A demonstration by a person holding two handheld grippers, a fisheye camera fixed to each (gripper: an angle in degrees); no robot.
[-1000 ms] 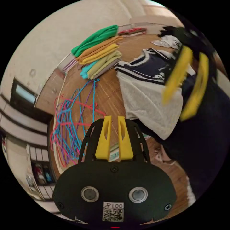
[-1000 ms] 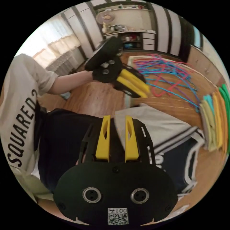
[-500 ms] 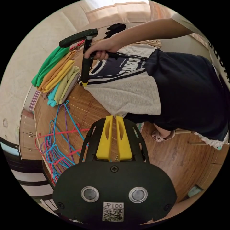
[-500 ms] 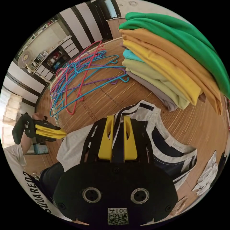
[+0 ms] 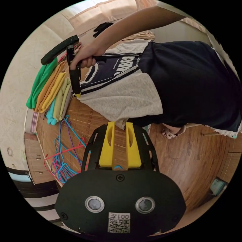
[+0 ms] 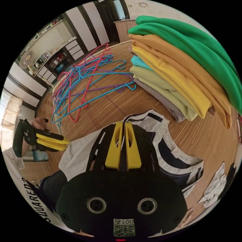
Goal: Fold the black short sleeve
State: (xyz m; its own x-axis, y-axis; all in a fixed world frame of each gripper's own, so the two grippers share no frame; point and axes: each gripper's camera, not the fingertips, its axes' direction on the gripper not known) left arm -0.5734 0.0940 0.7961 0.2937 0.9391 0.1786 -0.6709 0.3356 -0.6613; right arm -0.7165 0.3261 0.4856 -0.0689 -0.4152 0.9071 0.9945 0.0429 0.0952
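My right gripper (image 6: pixel 123 125) has closed its yellow jaws on the shoulder of the black short-sleeve shirt with grey sleeves (image 6: pixel 166 156), which lies flat on the woven bamboo table (image 6: pixel 111 106). My left gripper (image 5: pixel 120 124) has spread slightly and holds nothing, poised at the grey sleeve hem (image 5: pixel 121 121). Folding can start. Beyond lies the stack of folded coloured shirts (image 6: pixel 186 75).

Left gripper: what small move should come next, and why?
Probably ease the left gripper onto the shirt's grey sleeve and shut it: its jaws stand open at the sleeve's edge, while the right gripper looks shut on the shoulder.
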